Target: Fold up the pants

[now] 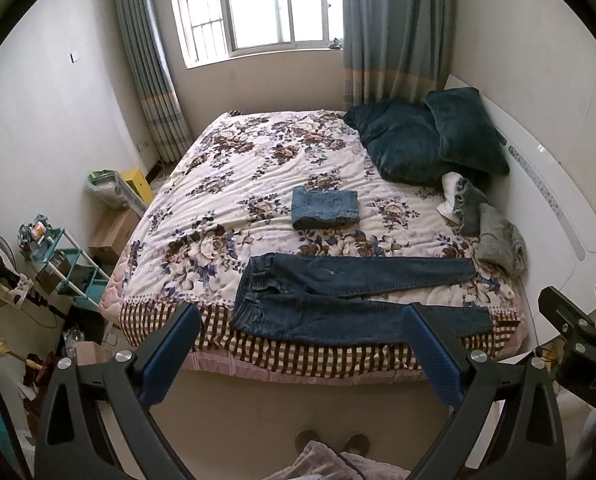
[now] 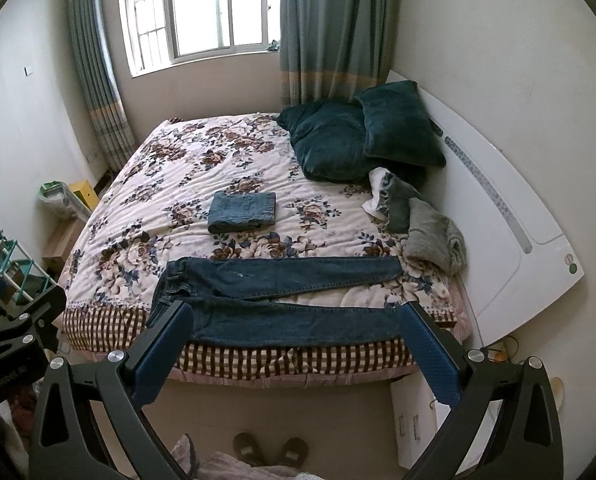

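Observation:
Dark blue jeans (image 1: 338, 292) (image 2: 273, 296) lie spread flat along the near edge of the bed, waistband to the left, both legs stretched to the right and slightly apart. Further in sits a folded light-blue denim piece (image 1: 324, 208) (image 2: 242, 213). My left gripper (image 1: 300, 350) hangs open in front of the bed edge, below the jeans, holding nothing. My right gripper (image 2: 298, 350) is open too, level with the bed edge and empty. Each gripper's black frame shows at the side of the other's view.
The floral quilt (image 1: 257, 168) covers the bed (image 2: 185, 160). Two dark teal pillows (image 1: 430, 140) and a heap of grey and white clothes (image 1: 486, 224) sit at the right by the white headboard (image 2: 510, 216). Shelf, boxes and a fan crowd the left floor. Slippers (image 2: 269, 450) stand below.

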{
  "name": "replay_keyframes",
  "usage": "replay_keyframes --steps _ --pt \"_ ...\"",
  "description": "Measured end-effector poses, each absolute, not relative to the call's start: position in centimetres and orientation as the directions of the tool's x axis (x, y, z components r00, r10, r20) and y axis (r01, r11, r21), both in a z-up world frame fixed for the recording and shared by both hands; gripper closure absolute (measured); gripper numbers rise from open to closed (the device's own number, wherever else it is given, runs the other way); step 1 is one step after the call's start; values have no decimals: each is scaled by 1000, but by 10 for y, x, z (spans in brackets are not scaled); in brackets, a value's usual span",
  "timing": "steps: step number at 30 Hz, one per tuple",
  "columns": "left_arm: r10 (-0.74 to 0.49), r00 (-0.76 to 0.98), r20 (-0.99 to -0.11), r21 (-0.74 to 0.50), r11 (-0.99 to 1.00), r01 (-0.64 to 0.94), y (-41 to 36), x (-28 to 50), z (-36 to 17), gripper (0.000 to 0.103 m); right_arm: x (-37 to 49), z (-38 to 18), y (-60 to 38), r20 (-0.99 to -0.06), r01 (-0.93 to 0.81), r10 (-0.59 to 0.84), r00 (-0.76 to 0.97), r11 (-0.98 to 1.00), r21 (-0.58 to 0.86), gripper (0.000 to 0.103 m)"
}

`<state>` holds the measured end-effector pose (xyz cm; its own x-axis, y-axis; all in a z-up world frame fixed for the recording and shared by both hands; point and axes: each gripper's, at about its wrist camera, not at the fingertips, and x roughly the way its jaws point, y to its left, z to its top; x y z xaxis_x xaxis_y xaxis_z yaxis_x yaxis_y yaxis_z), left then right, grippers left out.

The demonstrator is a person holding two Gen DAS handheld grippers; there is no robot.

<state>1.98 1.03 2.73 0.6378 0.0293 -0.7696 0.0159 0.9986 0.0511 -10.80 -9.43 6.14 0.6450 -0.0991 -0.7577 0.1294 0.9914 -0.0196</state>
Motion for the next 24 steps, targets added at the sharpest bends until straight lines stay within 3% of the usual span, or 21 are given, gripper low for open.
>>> replay_keyframes --steps 24 --pt "31 640 -767 52 999 15 9 20 26 0 -105 62 -93 -759 129 -100 644 991 -21 0"
